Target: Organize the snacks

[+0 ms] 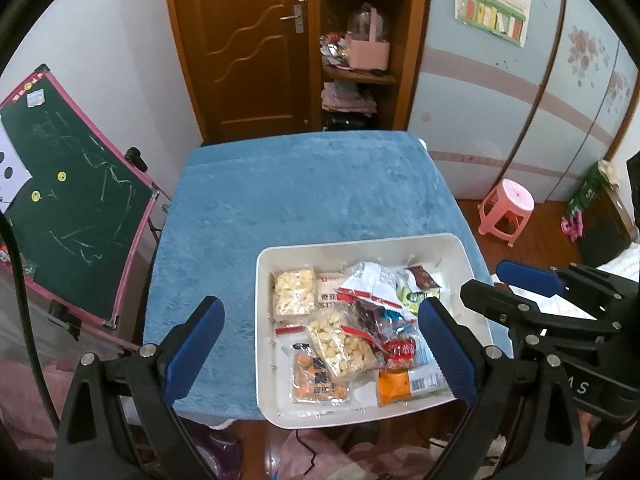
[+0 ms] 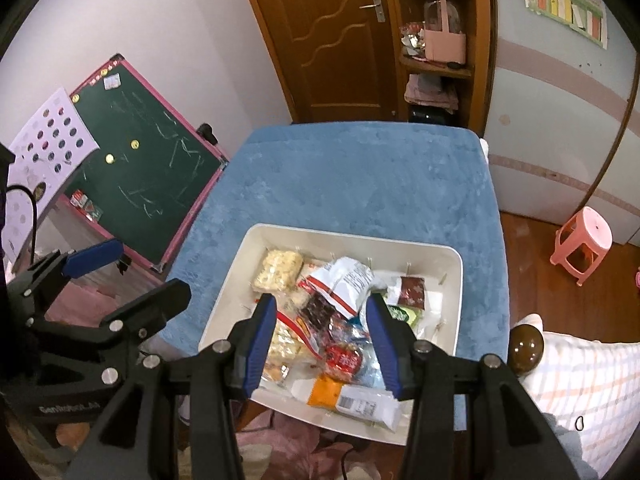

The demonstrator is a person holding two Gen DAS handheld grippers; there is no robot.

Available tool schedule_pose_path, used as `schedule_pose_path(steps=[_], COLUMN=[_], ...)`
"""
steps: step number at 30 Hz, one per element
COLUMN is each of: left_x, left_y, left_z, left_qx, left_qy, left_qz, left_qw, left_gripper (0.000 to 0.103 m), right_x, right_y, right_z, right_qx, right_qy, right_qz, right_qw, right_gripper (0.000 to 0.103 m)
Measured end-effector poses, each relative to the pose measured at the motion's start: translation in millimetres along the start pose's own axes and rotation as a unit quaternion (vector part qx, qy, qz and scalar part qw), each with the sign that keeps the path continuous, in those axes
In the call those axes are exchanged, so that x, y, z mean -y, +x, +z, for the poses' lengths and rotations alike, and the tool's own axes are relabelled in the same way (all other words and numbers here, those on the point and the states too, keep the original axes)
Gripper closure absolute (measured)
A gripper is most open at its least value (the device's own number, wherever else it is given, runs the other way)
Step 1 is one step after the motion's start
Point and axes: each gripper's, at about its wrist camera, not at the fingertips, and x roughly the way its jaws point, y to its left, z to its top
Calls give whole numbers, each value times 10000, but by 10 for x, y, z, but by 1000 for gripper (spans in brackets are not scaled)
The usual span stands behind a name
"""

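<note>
Both grippers hang empty above the snack tray.
Left gripper [image 1: 320,344] spread wide, right gripper [image 2: 322,340] part-spread; white tray [image 1: 266,264] overhangs the table's [image 1: 280,184] near edge and could tip if nudged.

Beyond both hand-held grippers: blue plush-covered bench [image 1: 304,200], far half bare, open for passage. Directly below fingers: white rectangular plastic bin [image 1: 265,320] heaped with mixed plastic-wrapped snack packets [image 1: 352,332], raised walls block low sideways entry. Left of left hand-held gripper [image 1: 320,344]: pink-framed green chalkboard [image 1: 76,224] close beside bench edge. Far right: pink plastic stool [image 2: 582,242] on floor.
</note>
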Motion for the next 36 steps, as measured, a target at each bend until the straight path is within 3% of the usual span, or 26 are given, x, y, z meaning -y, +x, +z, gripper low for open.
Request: schedule_pose_path(steps=[14,24,36], left_x=[-373,-412,-413], left_y=[-168,-166,-187], left_z=[227,291,279], left_qx=[147,167,163], left_qy=[-459,-292,-222], left_qz=[144,242,204], left_qw=[9987,9991,9994], left_gripper=[6,6,6], right_x=[-340,-461,-482], right_y=[-205,-300,-310], right_z=[242,267,254], right_qx=[439,700,675], right_qy=[44,54,212], right_qz=[-310,-457,-489], right_qw=[9985,9965,9963], right_gripper=[56,56,56])
